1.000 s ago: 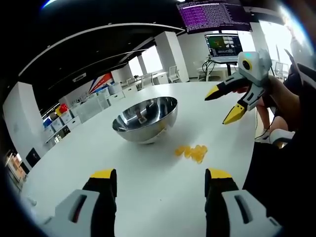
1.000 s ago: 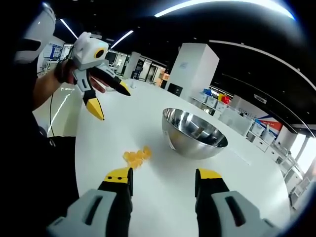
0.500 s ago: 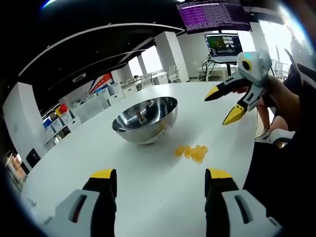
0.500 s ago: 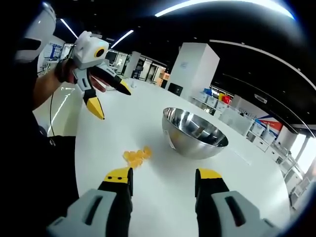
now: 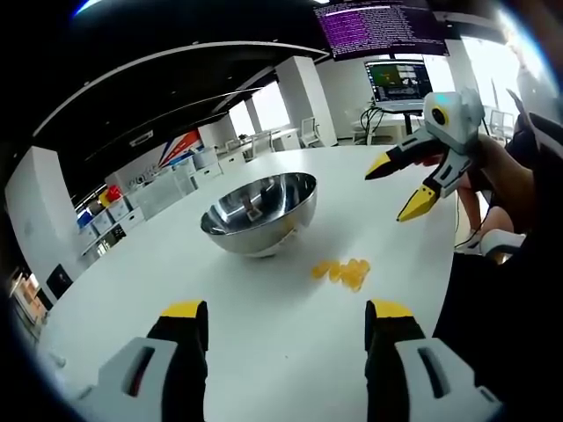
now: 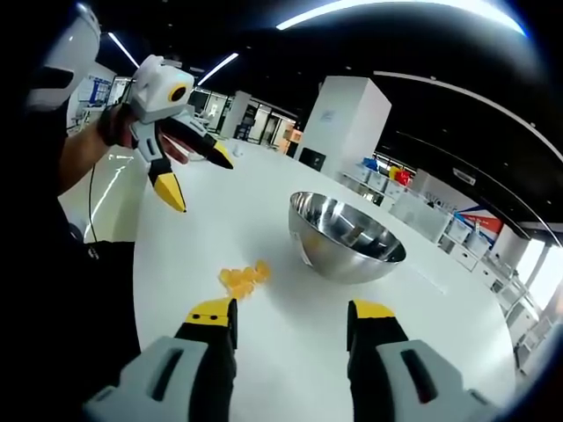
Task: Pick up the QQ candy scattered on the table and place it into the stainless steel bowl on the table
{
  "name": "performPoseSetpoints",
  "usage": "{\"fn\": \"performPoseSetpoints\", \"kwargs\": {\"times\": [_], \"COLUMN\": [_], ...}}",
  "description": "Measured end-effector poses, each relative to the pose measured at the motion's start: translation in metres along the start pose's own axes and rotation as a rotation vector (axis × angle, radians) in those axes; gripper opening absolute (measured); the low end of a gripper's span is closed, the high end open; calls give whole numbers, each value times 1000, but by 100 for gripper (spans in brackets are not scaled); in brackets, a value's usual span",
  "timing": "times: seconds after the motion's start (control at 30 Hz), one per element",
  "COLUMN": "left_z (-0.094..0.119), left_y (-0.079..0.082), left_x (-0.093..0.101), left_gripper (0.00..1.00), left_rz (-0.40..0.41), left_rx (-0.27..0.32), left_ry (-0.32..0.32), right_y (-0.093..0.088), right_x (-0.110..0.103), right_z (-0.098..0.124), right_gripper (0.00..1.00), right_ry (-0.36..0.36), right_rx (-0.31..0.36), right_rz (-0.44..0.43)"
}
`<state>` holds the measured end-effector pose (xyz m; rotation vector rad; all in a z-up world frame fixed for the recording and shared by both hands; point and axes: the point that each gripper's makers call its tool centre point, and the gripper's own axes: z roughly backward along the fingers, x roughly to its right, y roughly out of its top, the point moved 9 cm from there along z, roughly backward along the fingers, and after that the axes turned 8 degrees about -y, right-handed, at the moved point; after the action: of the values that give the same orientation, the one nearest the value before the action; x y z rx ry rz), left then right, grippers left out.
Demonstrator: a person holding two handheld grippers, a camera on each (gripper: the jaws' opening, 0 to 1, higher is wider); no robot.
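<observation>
Cluster of yellow QQ candy (image 5: pixel 342 272) on the white round table (image 5: pixel 264 325), just beside the shiny stainless steel bowl (image 5: pixel 259 212), left gripper (image 5: pixel 286 318) and right gripper (image 6: pixel 286 316) both jaws wide, empty, purple monitor text (image 5: pixel 380 26) unreadable

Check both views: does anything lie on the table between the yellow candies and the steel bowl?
Nothing visible does. Bare white table separates the candies from the bowl; both open grippers are held above the table.

bright ceiling strips | glare on table (image 5: pixel 264 290) | soft shadows | edges warped, centre sharp
</observation>
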<state>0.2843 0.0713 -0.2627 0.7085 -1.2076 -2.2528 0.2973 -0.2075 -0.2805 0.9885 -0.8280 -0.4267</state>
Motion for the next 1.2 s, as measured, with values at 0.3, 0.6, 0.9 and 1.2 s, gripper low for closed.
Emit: {"fn": "performPoseSetpoints", "kwargs": {"times": [0.3, 0.6, 0.9, 1.2], "left_z": [0, 0, -1, -2], "left_y": [0, -1, -2, -5], "left_x": [0, 0, 1, 2], "left_gripper": [72, 72, 72, 72], "left_rz": [-1, 0, 3, 8], "left_rx": [2, 2, 1, -2], "left_ry": [0, 0, -1, -4], "right_y": [0, 0, 3, -2], "right_x": [0, -3, -10, -22], "right_z": [0, -4, -21, -43], "right_gripper": [46, 46, 46, 37], "right_ry": [2, 12, 39, 80], "right_rx": [1, 3, 16, -3], "right_rz": [2, -6, -18, -41]}}
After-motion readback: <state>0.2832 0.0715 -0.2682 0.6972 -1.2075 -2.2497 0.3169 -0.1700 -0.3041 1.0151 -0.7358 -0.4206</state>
